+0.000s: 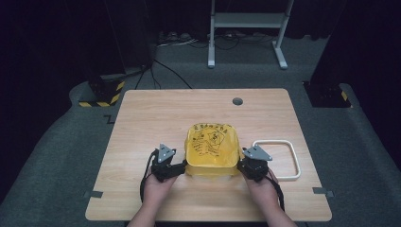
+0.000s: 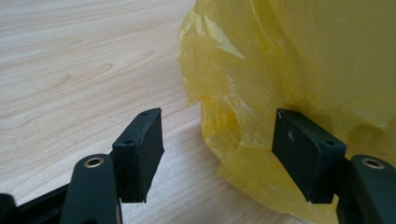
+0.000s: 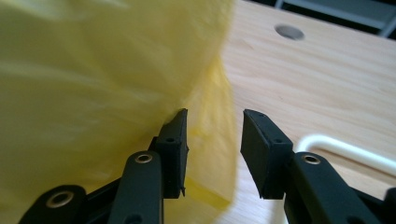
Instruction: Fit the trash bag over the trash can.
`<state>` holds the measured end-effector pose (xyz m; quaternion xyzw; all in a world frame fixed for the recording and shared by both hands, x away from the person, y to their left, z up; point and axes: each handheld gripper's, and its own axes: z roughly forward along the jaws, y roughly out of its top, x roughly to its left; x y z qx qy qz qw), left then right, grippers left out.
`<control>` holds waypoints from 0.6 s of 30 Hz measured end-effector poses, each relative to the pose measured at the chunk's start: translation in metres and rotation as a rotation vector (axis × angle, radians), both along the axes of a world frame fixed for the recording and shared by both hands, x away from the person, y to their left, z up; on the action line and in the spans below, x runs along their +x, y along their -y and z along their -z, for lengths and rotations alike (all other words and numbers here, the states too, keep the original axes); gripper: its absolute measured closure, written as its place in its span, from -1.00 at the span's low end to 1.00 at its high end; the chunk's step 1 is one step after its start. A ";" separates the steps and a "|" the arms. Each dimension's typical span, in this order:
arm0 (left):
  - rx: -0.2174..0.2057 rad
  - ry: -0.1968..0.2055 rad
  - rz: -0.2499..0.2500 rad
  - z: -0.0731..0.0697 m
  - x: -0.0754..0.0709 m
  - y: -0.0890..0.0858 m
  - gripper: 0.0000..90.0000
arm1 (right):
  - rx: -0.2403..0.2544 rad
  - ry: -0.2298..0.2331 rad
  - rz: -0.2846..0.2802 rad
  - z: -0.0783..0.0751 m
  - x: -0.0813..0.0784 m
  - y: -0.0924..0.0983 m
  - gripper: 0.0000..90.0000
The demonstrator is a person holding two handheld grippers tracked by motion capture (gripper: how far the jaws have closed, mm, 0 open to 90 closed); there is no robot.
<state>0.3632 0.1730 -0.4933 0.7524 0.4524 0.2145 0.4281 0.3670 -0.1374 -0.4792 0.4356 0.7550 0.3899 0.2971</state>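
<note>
Left tool [image 1: 176, 166]: held in the person's left hand [image 1: 156, 185] at the near left side of the yellow plastic bag [image 1: 212, 147]; in the left gripper view its jaws stand apart, one over bare wood, the other against the crinkled film at the bag's lower edge, with a bulge of film [image 2: 224, 135] reaching into the gap but not clamped.

Right tool [image 1: 245, 166]: held in the person's right hand [image 1: 261, 185] at the bag's near right side; in the right gripper view its jaws are partly parted, a fold of yellow film [image 3: 212, 140] hanging between them; the inner jaw touches the film, the outer jaw stands clear of it, so nothing is gripped.

Yellow plastic bag: sits near the middle of the bench [image 1: 156, 113], between the two tools, draped over a box-like form with a paler base showing at its near edge; dark line drawing and lettering on its top face.

White frame [image 1: 283, 158]: a rounded rectangular loop lying flat on the bench, just right of the bag and right tool.

Bench: light wood, with a round hole [image 1: 237, 101] near the far edge.

Surroundings: grey carpet, a white metal stand [image 1: 246, 28] beyond the bench, black-and-yellow striped bases [image 1: 101, 97] at far left.
</note>
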 end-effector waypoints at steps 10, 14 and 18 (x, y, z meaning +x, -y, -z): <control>0.036 -0.076 -0.114 -0.008 -0.009 -0.097 -0.26 | -0.125 0.013 -0.163 0.003 -0.002 -0.086 0.39; 0.050 -0.083 -0.169 -0.008 -0.012 -0.131 -0.24 | -0.099 0.003 -0.207 0.009 -0.002 -0.127 0.38; 0.046 -0.106 -0.178 -0.008 -0.011 -0.149 -0.35 | -0.048 -0.029 -0.219 0.010 0.002 -0.142 0.28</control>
